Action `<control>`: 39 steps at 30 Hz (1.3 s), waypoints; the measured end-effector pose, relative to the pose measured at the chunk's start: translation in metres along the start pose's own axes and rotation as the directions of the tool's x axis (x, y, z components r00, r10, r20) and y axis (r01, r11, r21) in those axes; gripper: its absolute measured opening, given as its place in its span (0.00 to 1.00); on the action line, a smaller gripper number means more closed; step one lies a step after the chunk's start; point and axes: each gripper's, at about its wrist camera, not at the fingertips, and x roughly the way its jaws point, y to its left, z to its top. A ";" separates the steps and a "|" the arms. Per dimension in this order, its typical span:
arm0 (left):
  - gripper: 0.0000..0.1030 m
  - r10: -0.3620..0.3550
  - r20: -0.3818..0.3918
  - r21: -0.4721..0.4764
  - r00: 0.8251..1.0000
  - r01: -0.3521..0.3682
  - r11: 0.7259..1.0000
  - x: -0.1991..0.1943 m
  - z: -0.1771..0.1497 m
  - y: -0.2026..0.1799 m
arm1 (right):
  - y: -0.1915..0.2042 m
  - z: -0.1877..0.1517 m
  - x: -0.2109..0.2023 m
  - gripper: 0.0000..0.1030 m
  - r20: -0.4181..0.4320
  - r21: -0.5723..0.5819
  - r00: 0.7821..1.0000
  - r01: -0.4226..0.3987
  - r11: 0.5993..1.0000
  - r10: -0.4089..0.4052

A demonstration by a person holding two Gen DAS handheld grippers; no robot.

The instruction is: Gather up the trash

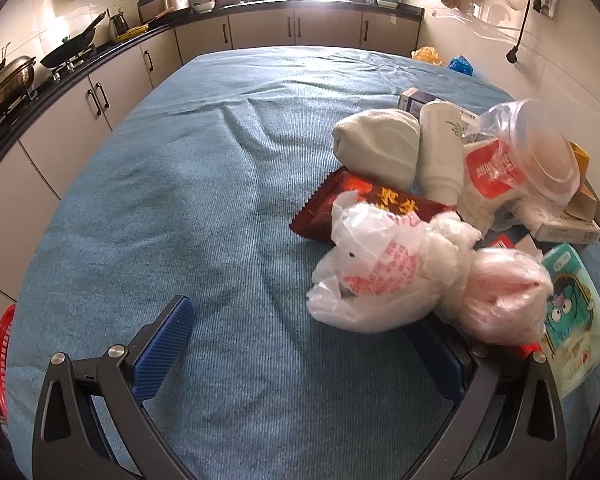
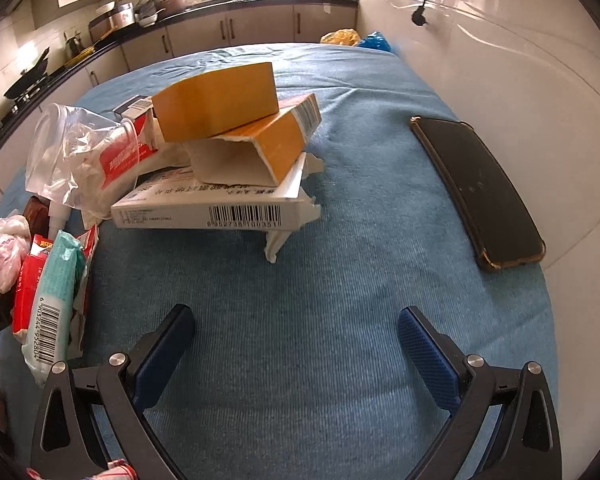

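Thin, crinkly white plastic bag with red print (image 1: 372, 268), right of centre just beside the wide-open, empty left gripper (image 1: 306, 354), looks light, soft and slippery, best pinched at a bunched fold; the right gripper (image 2: 296, 354) likewise gapes empty.

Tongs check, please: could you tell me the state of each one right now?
Left tongs: open, holding nothing, beside the white plastic bag.
Right tongs: open, empty.
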 end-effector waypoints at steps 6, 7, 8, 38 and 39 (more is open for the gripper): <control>1.00 -0.058 0.013 -0.064 0.998 0.059 0.996 -0.030 -0.019 0.018 | -0.001 0.004 -0.001 1.00 -0.046 0.032 0.999 0.010 0.999 -0.009; 1.00 -0.056 0.023 -0.075 0.998 0.057 0.996 -0.037 -0.024 0.023 | -0.001 0.002 -0.004 1.00 -0.044 0.040 0.999 0.004 0.999 -0.002; 1.00 -0.050 0.030 -0.083 0.998 0.052 0.995 -0.043 -0.027 0.028 | 0.000 0.001 -0.006 1.00 -0.040 0.046 0.999 -0.006 0.999 0.007; 1.00 0.114 0.351 -0.165 0.930 -0.059 0.985 -0.190 -0.089 0.065 | 0.061 -0.083 -0.179 1.00 0.523 0.045 0.847 -0.134 0.990 0.091; 1.00 0.114 0.359 -0.163 0.926 -0.058 0.985 -0.195 -0.092 0.065 | 0.063 -0.086 -0.184 1.00 0.531 0.038 0.843 -0.126 0.991 0.087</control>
